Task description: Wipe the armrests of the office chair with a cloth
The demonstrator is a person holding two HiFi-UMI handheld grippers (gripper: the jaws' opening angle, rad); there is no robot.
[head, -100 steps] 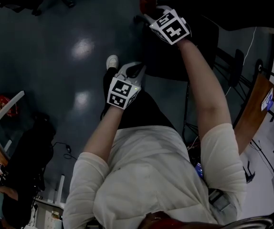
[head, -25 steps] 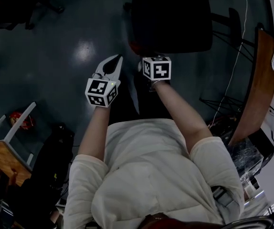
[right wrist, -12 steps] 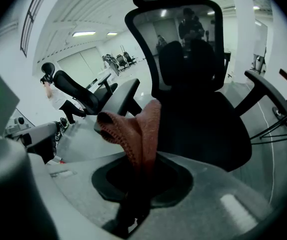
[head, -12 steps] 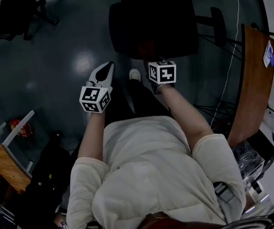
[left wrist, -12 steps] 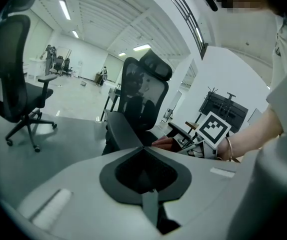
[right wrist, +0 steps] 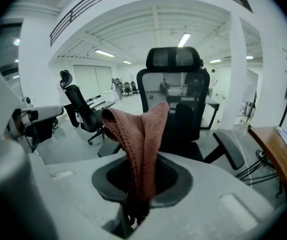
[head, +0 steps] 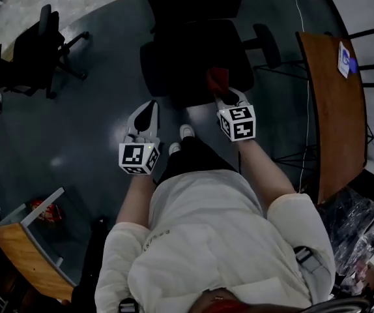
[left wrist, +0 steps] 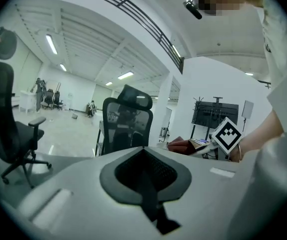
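Office floor (head: 83, 116), right tongs (head: 225, 95) clamp cloth (head: 217, 79) by chair (head: 193, 51), left tongs (head: 148, 109) closed

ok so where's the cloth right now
The cloth is clamped in the right tongs, right of centre in the head view, by the near edge of the office chair seat.

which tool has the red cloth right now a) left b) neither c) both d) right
D: the right gripper view shows the red cloth pinched between the jaws of the right tool, while the left tool has its jaws together on nothing.
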